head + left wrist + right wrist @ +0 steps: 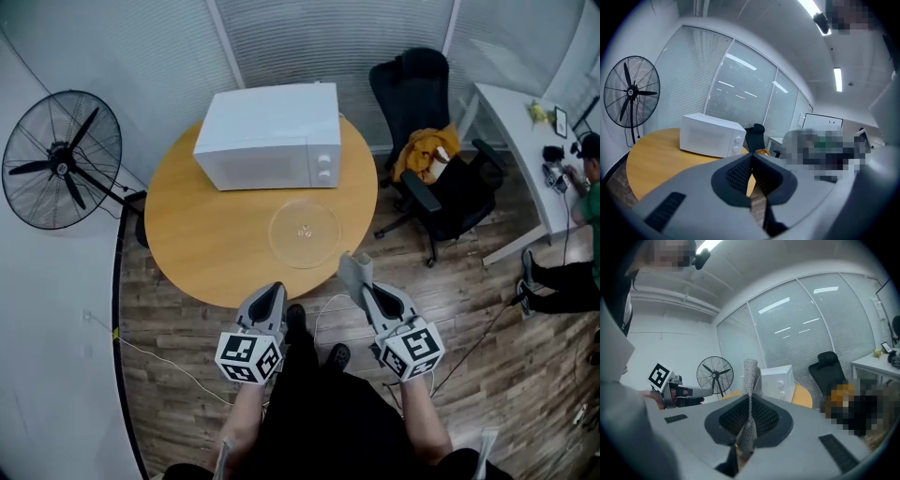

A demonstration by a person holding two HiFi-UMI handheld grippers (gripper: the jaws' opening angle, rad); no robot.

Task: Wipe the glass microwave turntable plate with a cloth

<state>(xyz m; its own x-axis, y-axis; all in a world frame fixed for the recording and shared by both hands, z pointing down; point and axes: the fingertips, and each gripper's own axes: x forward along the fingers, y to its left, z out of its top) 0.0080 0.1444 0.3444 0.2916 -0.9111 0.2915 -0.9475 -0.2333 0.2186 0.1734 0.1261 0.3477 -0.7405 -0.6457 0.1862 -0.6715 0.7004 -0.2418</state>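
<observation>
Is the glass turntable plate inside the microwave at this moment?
No: the glass plate lies out on the round wooden table, in front of the closed microwave.

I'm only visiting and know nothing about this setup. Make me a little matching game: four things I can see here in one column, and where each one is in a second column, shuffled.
Things
1. microwave
2. glass plate
3. grey cloth
4. black fan

Places
A. pinched in the right tongs
B. standing beside the round table, at the head view's left
C. lying flat on the table, nearer the person than the microwave
D. on the far side of the table, door shut

Pairs: 1-D, 2-C, 3-A, 4-B
</observation>
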